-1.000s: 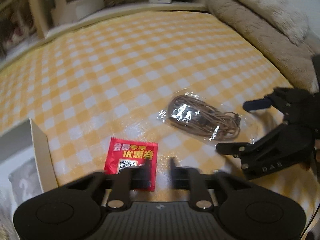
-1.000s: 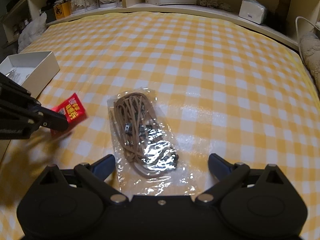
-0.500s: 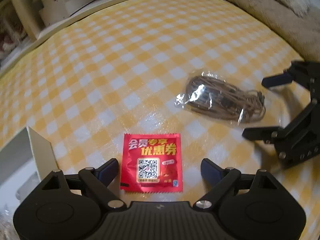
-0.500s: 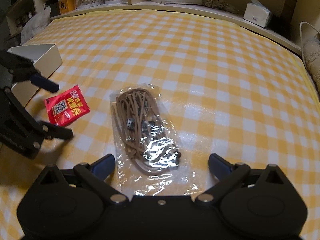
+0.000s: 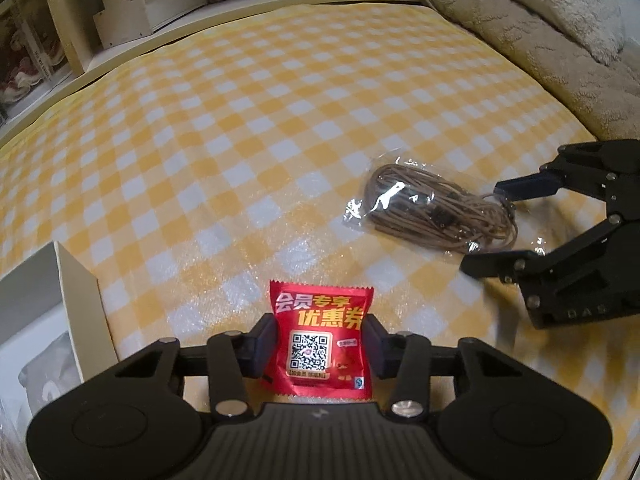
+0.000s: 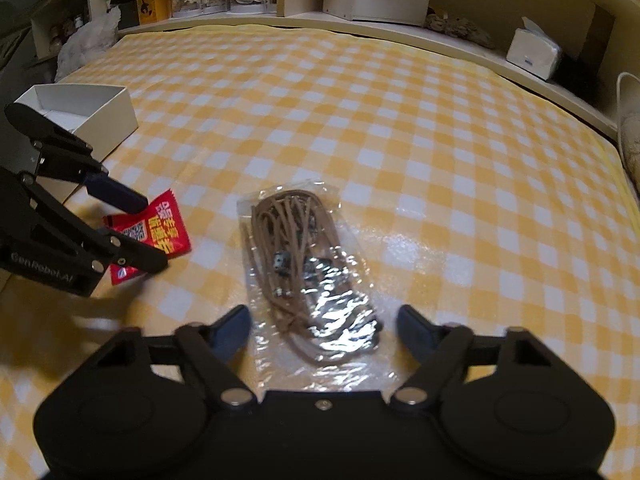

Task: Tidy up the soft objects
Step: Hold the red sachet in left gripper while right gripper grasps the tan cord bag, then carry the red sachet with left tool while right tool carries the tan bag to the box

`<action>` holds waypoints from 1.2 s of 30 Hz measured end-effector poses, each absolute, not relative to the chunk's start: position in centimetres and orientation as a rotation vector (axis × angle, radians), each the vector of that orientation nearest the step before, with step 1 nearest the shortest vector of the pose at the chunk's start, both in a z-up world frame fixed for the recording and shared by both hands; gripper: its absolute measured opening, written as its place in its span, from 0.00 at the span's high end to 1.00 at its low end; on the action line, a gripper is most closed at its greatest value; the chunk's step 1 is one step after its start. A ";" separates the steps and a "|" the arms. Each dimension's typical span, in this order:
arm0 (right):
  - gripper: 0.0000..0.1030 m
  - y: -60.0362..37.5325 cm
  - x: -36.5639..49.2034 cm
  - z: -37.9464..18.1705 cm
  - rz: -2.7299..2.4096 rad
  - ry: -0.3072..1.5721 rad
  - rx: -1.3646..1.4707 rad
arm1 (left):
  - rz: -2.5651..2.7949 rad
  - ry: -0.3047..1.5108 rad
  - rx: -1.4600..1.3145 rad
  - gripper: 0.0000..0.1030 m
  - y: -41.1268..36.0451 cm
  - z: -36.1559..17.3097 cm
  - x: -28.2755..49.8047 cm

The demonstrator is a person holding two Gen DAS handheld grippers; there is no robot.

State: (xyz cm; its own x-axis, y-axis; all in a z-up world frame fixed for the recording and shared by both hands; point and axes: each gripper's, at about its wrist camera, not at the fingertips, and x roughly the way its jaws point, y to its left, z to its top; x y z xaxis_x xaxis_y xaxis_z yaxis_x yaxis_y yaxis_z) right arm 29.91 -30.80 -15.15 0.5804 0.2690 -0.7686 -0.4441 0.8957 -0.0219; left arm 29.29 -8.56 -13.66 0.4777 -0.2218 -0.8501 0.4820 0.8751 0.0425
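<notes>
Red sachet (image 5: 320, 344) pinched by left gripper (image 5: 320, 346), jaws just closing

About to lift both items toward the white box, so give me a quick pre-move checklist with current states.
1. Left gripper closed on the red packet: ok, its jaws have just closed and both pads press the packet's sides.
2. Right gripper gripping the bagged cord: not ok, the jaws have been closing but the pads stand clear of the bag on both sides.
3. Bag centred between the right fingers: ok.
4. Packet and bag apart, no overlap: ok.
5. White box open and reachable: ok, open top beside the left gripper.
6. Room left inside the box: cannot tell.
</notes>
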 end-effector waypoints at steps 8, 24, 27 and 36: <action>0.72 -31.6 29.7 -14.5 0.391 0.867 -0.136 | -0.414 0.974 0.250 0.61 -8.3 -13.4 28.2; 0.78 -32.4 27.2 -10.8 0.347 0.799 0.005 | -0.356 0.853 0.131 0.62 -5.6 -7.1 24.9; 0.78 -32.5 26.6 -9.4 0.326 0.772 0.049 | -0.341 0.825 0.115 0.62 -4.3 -5.3 23.9; 0.78 -30.1 24.4 -5.8 0.265 0.726 0.114 | -0.236 0.763 0.106 0.61 0.7 -1.4 20.3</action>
State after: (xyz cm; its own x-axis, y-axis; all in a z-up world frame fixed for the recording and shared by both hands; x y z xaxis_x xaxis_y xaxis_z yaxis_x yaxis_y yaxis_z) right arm 24.42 -30.08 -5.84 0.7161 0.2780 -0.6402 -0.1992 0.9605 0.1942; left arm 20.35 0.68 -1.38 0.6983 -0.1728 -0.6946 0.2495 0.9683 0.0099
